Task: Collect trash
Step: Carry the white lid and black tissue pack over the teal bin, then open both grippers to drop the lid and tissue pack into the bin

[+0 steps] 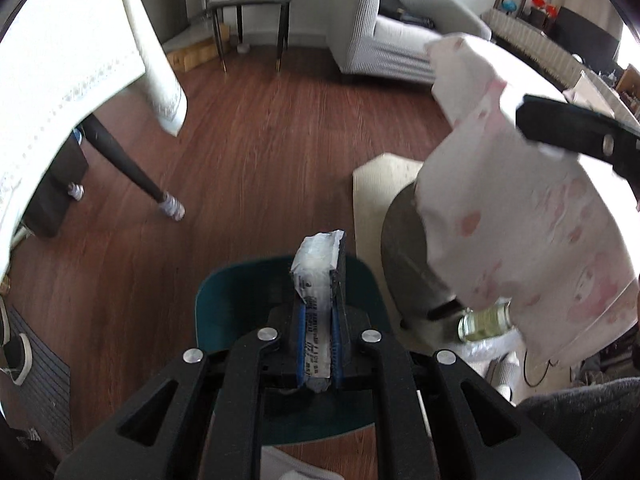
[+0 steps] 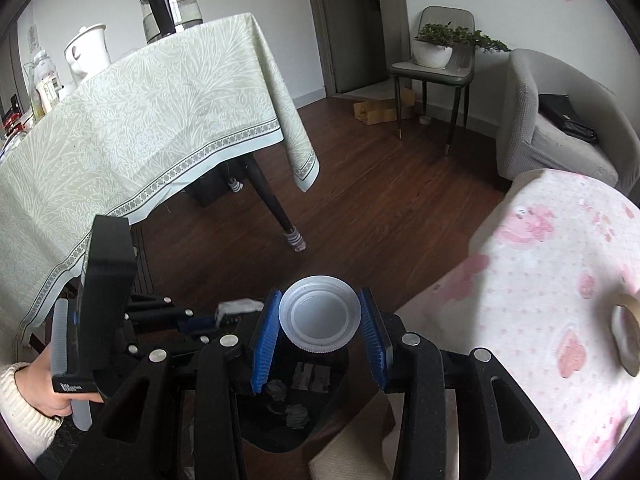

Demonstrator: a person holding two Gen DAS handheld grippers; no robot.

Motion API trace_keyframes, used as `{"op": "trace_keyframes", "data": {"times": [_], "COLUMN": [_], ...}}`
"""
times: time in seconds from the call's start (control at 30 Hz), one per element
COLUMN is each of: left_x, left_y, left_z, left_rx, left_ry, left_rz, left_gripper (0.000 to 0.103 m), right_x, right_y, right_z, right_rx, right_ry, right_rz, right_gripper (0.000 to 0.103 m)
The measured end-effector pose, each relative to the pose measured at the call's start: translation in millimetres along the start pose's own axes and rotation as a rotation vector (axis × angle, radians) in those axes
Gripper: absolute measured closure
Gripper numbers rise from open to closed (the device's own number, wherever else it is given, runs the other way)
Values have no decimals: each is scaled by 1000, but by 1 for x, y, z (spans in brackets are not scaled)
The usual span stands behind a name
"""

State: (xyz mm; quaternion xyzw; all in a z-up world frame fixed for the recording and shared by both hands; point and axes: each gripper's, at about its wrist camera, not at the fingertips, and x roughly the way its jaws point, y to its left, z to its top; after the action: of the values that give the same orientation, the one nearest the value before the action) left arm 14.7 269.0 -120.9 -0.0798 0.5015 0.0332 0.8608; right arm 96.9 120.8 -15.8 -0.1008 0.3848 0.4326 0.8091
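Over the wooden floor (image 2: 380, 208), directly beneath both claws, stands a dark bin (image 2: 280, 408); in the right wrist view its open mouth shows crumpled grey scraps (image 2: 297, 416) lying at the bottom. In the left wrist view the same bin appears as a teal rim (image 1: 216, 300) behind the fingers.

The left claw (image 1: 318, 312) is clamped tight on a flat white wrapper (image 1: 316, 264) with printed text, which sticks out past the fingertips toward 12 o'clock, above the bin's rim. The right claw (image 2: 320, 332) grips a white plastic cap (image 2: 318, 322) between its blue pads (image 2: 267, 340), hollow side facing the camera, directly over the bin's mouth.

At 3 o'clock of the right claw a pink-patterned cloth (image 2: 560, 280) covers a rounded surface. At 9 to 10 o'clock a worktop under a pale green tablecloth (image 2: 140, 120) carries a glass kettle (image 2: 170, 4) and a white jug (image 2: 88, 54). A hand (image 2: 44, 392) in a cream sleeve holds the left tool at 8 o'clock.
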Motion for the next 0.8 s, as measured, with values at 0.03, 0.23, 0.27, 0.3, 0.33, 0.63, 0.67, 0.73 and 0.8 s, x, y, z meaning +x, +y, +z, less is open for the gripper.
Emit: {"op": "trace_keyframes", "data": {"times": [0.03, 0.23, 0.27, 0.3, 0.33, 0.63, 0.67, 0.73, 0.8], "left_x": [3, 22, 22, 22, 20, -2, -4, -11, -18], "left_y": [1, 15, 17, 19, 22, 46, 47, 50, 55], "left_z": [-2, -18, -20, -21, -23, -18, -17, -15, -12], "left_rx": [-3, -8, -6, -6, -13, -82, -84, -93, -114], "left_ry": [15, 112, 114, 116, 113, 36, 28, 6, -20], "left_rz": [-1, -2, -2, -5, -12, -29, -27, -26, -26], "left_gripper": [91, 87, 85, 70, 61, 37, 36, 34, 33], "right_x": [5, 32, 36, 40, 44, 73, 75, 82, 87], "right_y": [2, 13, 14, 15, 17, 31, 32, 35, 38], "right_z": [0, 1, 1, 1, 0, -5, -7, -11, -14], "right_rx": [-1, -6, -6, -7, -7, -23, -25, -31, -38], "right_ry": [9, 62, 71, 80, 88, 152, 160, 177, 191], "right_rz": [4, 15, 18, 18, 17, 22, 23, 23, 22], "right_gripper": [63, 63, 63, 63, 63, 63, 63, 63, 63]}}
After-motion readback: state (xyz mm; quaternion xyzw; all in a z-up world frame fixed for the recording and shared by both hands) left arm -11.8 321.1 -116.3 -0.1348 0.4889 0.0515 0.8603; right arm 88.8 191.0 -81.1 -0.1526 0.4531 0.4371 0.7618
